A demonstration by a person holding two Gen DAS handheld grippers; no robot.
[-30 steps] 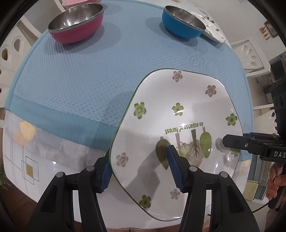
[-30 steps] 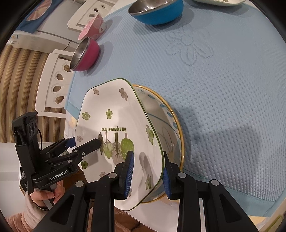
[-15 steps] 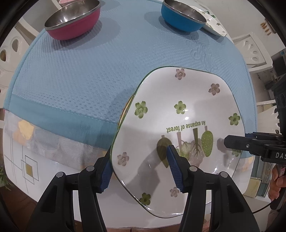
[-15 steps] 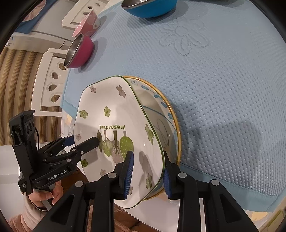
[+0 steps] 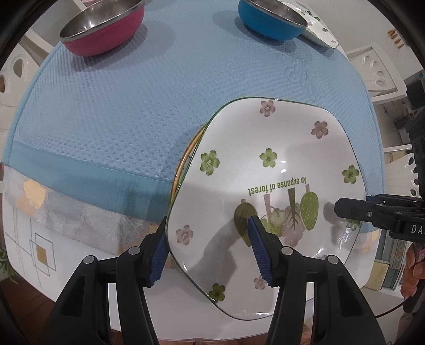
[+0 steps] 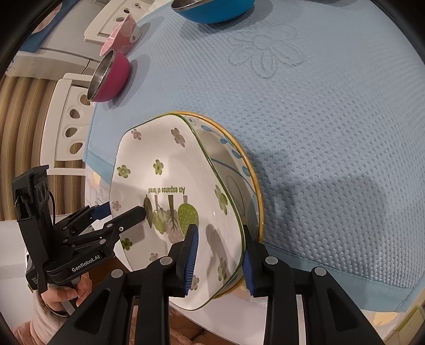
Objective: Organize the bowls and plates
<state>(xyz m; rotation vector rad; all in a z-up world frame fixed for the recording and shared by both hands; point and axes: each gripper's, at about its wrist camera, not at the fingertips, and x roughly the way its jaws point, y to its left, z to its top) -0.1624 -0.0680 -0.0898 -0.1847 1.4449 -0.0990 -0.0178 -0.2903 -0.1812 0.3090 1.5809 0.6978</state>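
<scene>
Lower right of the left wrist view: floral plate (image 5: 268, 185) sits tilted over a yellow-rimmed plate (image 6: 252, 183) on the blue mat (image 5: 119, 106). Left gripper (image 5: 207, 249) and right gripper (image 6: 217, 260) both straddle its rim; pad contact unclear. Glazed ceramic: stiff, slippery, chips easily; pinch rim edge, lift level.

White plate (image 5: 268, 185) with green and pink flowers, green lettering, thin green rim. Yellow-rimmed plate (image 6: 253, 183) beneath, blue marks. Pale blue waffle-textured cloth (image 5: 127, 106); pink bowl (image 5: 103, 26), blue bowl (image 5: 268, 18), both steel inside.
</scene>
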